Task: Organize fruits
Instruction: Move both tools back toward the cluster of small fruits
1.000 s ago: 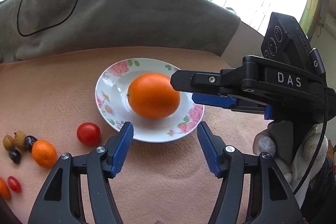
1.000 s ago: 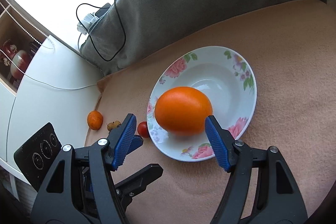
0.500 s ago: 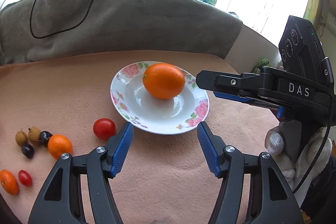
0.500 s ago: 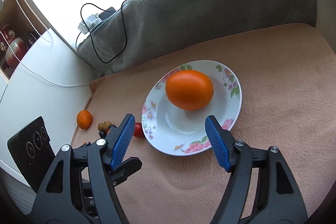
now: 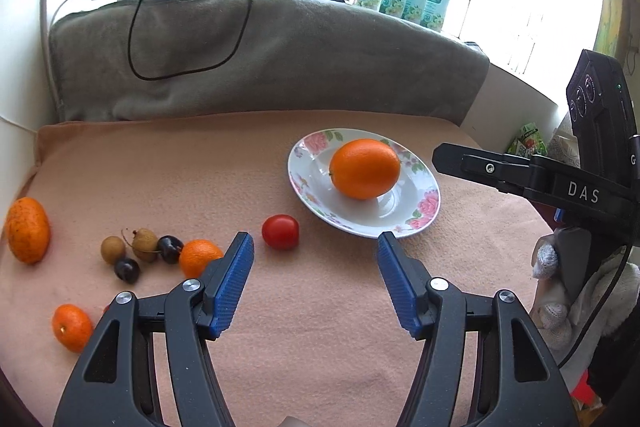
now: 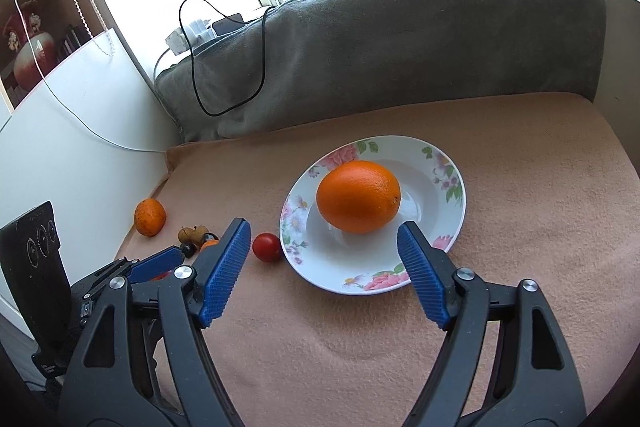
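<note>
Both jaws spread, empty: cherry tomato (image 5: 280, 231) lies on the blanket (image 5: 312, 327) just ahead-left of the left gripper (image 5: 314, 283), beside the plate (image 5: 428, 205) holding the orange (image 5: 365, 168); likely light, smooth, squashable — pinch gently across its middle.

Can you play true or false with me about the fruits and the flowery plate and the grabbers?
1. The big round orange sits on the white flowered plate. True.
2. The small red tomato is on the plate. False: it lies on the peach cloth beside it.
3. The left gripper holds a fruit. False: it is open and empty.
4. The right gripper is open. True.
</note>
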`<state>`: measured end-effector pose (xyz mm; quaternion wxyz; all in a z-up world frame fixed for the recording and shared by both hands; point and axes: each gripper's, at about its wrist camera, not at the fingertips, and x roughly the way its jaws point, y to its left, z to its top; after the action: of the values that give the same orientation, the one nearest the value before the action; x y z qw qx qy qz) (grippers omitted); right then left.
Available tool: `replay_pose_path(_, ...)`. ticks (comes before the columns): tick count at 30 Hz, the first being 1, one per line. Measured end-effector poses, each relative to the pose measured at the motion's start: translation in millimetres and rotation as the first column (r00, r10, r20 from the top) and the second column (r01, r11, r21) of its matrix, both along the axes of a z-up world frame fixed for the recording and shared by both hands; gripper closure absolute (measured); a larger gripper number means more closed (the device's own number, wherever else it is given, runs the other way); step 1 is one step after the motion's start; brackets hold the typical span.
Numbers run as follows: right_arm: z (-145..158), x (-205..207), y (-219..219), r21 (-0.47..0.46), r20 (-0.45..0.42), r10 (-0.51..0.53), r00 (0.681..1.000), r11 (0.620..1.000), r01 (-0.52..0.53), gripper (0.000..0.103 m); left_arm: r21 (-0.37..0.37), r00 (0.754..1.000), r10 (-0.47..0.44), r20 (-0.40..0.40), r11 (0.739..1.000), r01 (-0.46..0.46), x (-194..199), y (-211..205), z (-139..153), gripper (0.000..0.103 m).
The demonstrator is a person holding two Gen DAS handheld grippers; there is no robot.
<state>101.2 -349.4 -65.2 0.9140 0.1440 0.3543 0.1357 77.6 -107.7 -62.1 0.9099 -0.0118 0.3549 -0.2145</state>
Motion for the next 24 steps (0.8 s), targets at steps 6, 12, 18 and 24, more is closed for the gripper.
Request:
replay_pose_path(6, 4.4, -1.3, 10.5, -0.025, 0.012, 0.033, 0.999, 0.999, -0.033, 0.013, 0.017, 0.997, 0.071, 0.020, 0.997, -0.072, -5.4, 28.1, 5.2, 0.039)
replay_pose_path(12, 9.1, -1.1, 27.5, -0.034, 0.024, 0.088, 0.996, 0.996, -0.087, 0.013, 0.041, 0.987, 0.154, 0.051, 0.987, -0.156, -12.5, 60.9, 11.1, 0.039)
replay_pose_path(18, 11.6, 5.2, 49.6, -0.039, 0.021, 0.151, 0.988, 0.988, -0.150, 0.013, 0.030, 0.972, 0.230, 0.058, 0.972, -0.232, -23.4, 94.6, 13.1, 0.039)
replay_pose_path(24, 9.3, 12.3, 78.1, -0.059, 0.013, 0.231, 0.973, 0.971, -0.230, 0.017, 0.028, 0.961, 0.272, 0.055, 0.961, -0.274, -34.4, 120.8, 8.3, 0.039)
